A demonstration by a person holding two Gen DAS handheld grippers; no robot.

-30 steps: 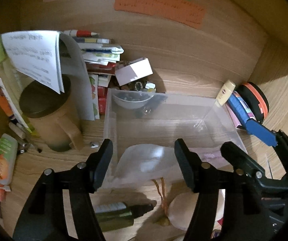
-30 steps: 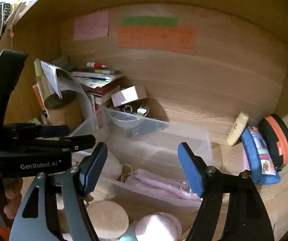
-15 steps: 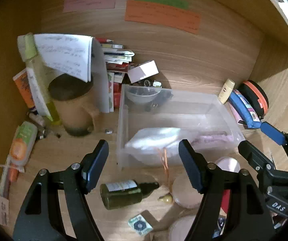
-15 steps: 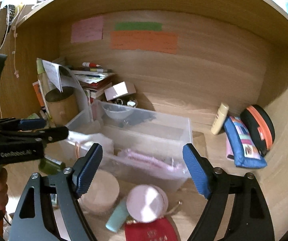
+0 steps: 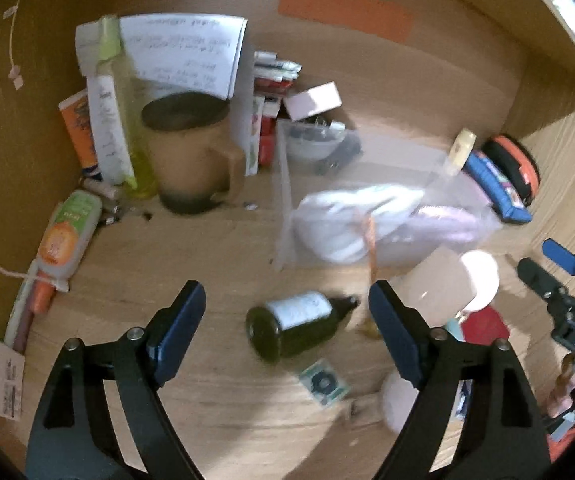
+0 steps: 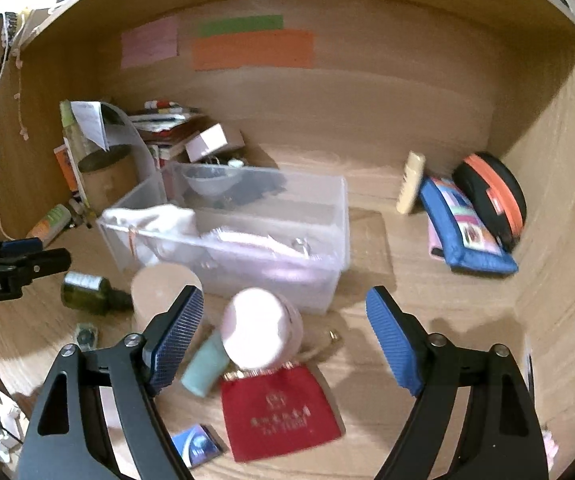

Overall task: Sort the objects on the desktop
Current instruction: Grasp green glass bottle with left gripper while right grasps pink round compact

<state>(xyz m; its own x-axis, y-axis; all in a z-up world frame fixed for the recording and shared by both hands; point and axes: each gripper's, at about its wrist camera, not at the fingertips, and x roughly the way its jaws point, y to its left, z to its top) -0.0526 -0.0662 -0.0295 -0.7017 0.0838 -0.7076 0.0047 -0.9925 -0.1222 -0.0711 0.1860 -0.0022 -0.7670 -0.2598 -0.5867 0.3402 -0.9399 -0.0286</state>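
Observation:
A clear plastic bin point(image 5: 283, 184) point(image 6: 339, 220) stands on the wooden desk and holds a white cloth bag point(image 5: 347, 220) point(image 6: 155, 220) and pink items. My left gripper point(image 5: 287, 290) hangs in front of the bin with its jaws opening and nothing pressed between them. Just beyond its tips a dark green bottle point(image 5: 291, 328) point(image 6: 87, 288) lies on its side. My right gripper point(image 6: 284, 294) is open above a pink round jar point(image 6: 259, 332), a teal tube point(image 6: 205, 368) and a red pouch point(image 6: 283, 412). It holds nothing.
A brown mug point(image 5: 191, 156), bottles, papers and stacked books crowd the back left corner. A blue pouch point(image 6: 467, 236), a black-and-orange case point(image 6: 491, 196) and a cream tube point(image 6: 409, 184) sit at the right wall. A beige round container point(image 6: 163, 292) stands before the bin.
Both grippers have drawn back from the bin toward the desk's front, and their jaws have spread wider. The white bag, earlier between the left fingers, now lies in the bin.

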